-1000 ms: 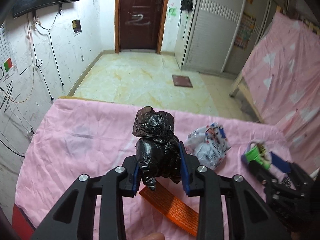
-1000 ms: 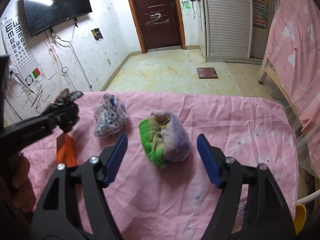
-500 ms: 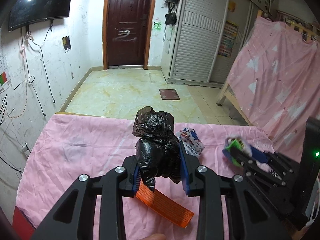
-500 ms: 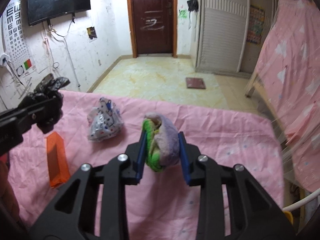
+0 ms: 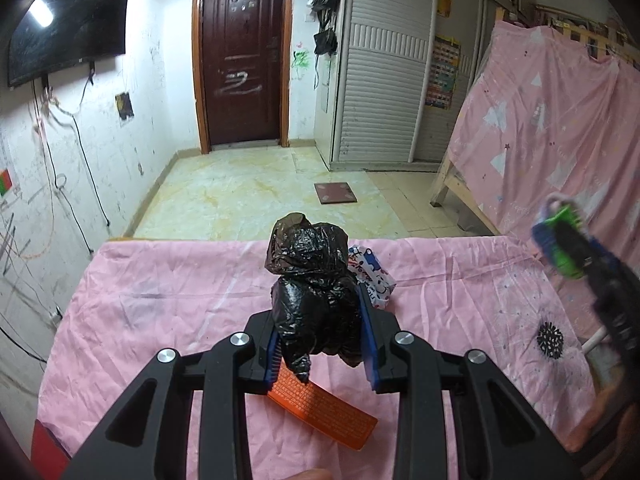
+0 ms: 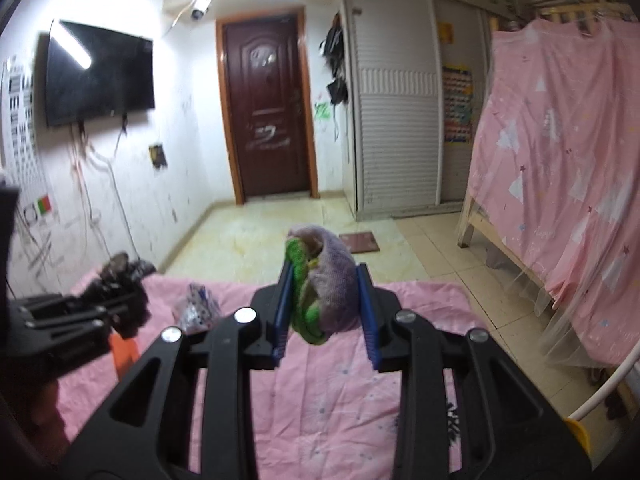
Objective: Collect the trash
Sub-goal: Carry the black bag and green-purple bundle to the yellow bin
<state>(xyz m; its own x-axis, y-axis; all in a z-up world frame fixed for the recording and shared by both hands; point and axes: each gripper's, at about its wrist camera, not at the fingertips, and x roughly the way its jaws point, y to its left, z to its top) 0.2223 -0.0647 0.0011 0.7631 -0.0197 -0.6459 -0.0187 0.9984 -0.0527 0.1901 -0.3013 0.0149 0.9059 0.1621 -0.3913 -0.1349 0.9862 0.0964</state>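
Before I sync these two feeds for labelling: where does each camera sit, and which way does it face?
Left wrist: on the left claw, looking along its fingers over the pink-covered table toward the door; the claw grips a black bag, a fingertip shows below.
Right wrist: on the right claw, facing likewise; it grips a green-purple bundle.
Shared: door, table, patterned bag, orange packet, each other's claw.

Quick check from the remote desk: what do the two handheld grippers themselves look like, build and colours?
Both match. The left gripper and right gripper are matte black plastic frames with triangular cut-outs in the linkage arms and round silver pivot bolts. Each has two flat blue finger pads, the left gripper's ribbed on the inner face. No cables or markings show. No sleeve is visible.
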